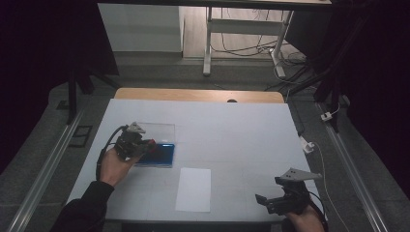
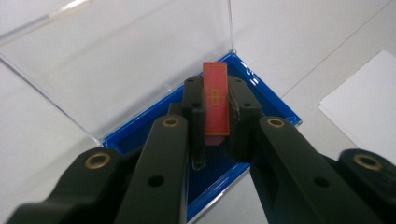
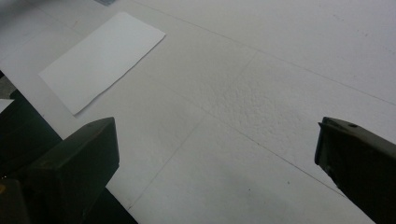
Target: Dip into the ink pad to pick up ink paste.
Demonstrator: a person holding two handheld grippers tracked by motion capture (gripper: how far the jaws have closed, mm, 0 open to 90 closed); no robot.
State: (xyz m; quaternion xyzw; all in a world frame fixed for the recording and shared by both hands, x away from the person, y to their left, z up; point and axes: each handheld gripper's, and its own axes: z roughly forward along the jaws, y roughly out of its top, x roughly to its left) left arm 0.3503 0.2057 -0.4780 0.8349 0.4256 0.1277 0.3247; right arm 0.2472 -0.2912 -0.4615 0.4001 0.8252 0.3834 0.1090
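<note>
In the left gripper view my left gripper (image 2: 217,91) is shut on a thin red piece (image 2: 215,100) with gold markings, held upright between the pads. It hangs just above the blue tray of a case (image 2: 268,105) whose clear lid (image 2: 116,60) stands open behind. In the high view the left gripper (image 1: 149,145) is over the left end of the blue case (image 1: 163,155) at the table's left. My right gripper (image 1: 265,200) rests near the front right edge, and its jaws stand wide apart with nothing between them (image 3: 217,144).
A white sheet of paper (image 1: 194,189) lies near the front middle of the white table (image 1: 241,130), between the two grippers, and is seen too in the right gripper view (image 3: 100,58). A cable and connector (image 1: 309,146) lie off the table's right edge.
</note>
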